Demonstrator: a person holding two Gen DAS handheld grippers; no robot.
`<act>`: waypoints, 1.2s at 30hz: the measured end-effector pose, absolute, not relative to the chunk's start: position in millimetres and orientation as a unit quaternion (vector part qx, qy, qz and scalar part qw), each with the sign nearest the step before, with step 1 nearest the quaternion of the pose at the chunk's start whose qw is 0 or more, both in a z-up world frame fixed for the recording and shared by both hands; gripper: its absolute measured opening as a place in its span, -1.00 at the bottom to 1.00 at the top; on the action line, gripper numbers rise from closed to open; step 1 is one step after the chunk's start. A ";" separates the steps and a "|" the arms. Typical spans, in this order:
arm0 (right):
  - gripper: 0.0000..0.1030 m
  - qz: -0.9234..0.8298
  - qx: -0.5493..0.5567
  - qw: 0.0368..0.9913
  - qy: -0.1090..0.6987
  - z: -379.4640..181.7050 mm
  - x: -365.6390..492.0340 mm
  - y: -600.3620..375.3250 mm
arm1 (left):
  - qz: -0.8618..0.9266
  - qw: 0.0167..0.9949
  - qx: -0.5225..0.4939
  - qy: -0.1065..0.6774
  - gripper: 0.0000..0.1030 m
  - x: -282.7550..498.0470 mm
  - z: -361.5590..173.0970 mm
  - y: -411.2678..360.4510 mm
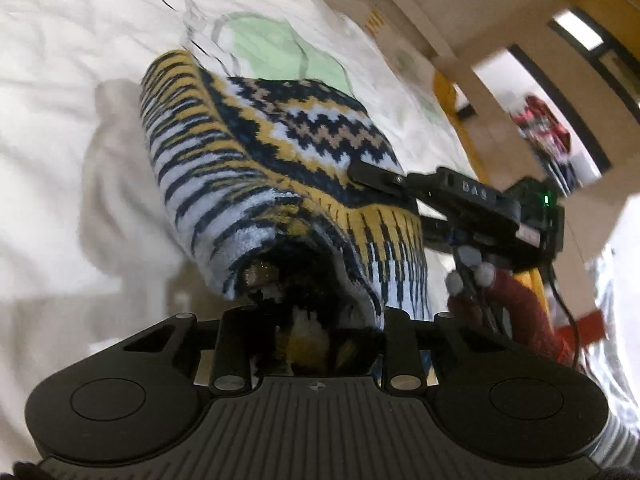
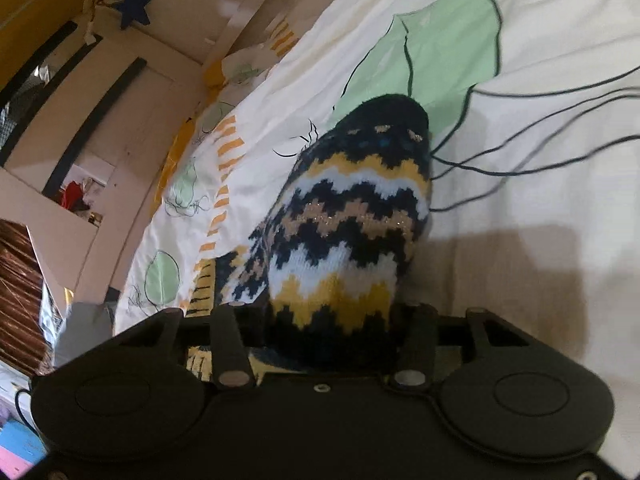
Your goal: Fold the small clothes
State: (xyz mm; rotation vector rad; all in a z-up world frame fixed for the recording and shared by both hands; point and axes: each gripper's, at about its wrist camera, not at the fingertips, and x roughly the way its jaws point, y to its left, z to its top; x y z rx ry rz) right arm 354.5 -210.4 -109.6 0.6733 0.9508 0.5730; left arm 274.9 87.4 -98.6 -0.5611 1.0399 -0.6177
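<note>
A knitted sock (image 1: 256,152) with navy, yellow and pale-blue zigzags lies doubled over on a white bed cover (image 1: 72,60). Its open end is bunched between the jaws of my left gripper (image 1: 318,320), which hides the fingertips. From the right, my right gripper (image 1: 372,184) clamps the sock's ribbed yellow cuff, one black finger (image 1: 376,174) lying on top. In the right wrist view the same sock (image 2: 352,208) rises from between the jaws of my right gripper (image 2: 324,320) and fills the gap. Its dark toe points away over the cover (image 2: 540,260).
The cover carries green leaf prints (image 2: 448,48) and thin black lines. Beige wooden furniture (image 1: 472,72) borders the bed. A blue star (image 2: 134,8) hangs on the wall. A red sleeve (image 1: 532,320) shows behind the right gripper.
</note>
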 end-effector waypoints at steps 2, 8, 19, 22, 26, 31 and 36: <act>0.09 0.255 0.308 0.795 0.457 -102.7 336.1 -222.2 | -0.298 0.779 -0.244 0.494 -0.46 262.2 -95.5 72.0; 0.11 0.215 0.288 0.787 0.501 -90.8 276.0 -254.4 | -0.306 0.769 -0.217 0.518 -0.46 215.7 -92.8 36.5; 0.68 0.112 0.172 0.850 0.486 -79.1 210.5 -271.3 | -0.190 0.813 -0.163 0.525 -0.07 187.1 -91.6 45.7; 0.69 0.110 0.160 0.855 0.480 -75.7 207.4 -268.3 | -0.174 0.825 -0.157 0.514 -0.08 173.0 -84.5 50.6; 0.69 0.110 0.163 0.887 0.417 -51.8 192.8 -270.7 | -0.176 0.877 -0.113 0.433 -0.09 143.7 -47.4 49.3; 0.71 0.103 0.151 0.908 0.377 -31.3 211.3 -263.0 | -0.164 0.915 -0.070 0.361 0.01 150.3 -24.9 35.3; 0.71 0.088 0.113 0.903 0.405 -51.2 233.9 -250.8 | -0.134 0.901 -0.042 0.410 0.04 191.0 -51.6 14.9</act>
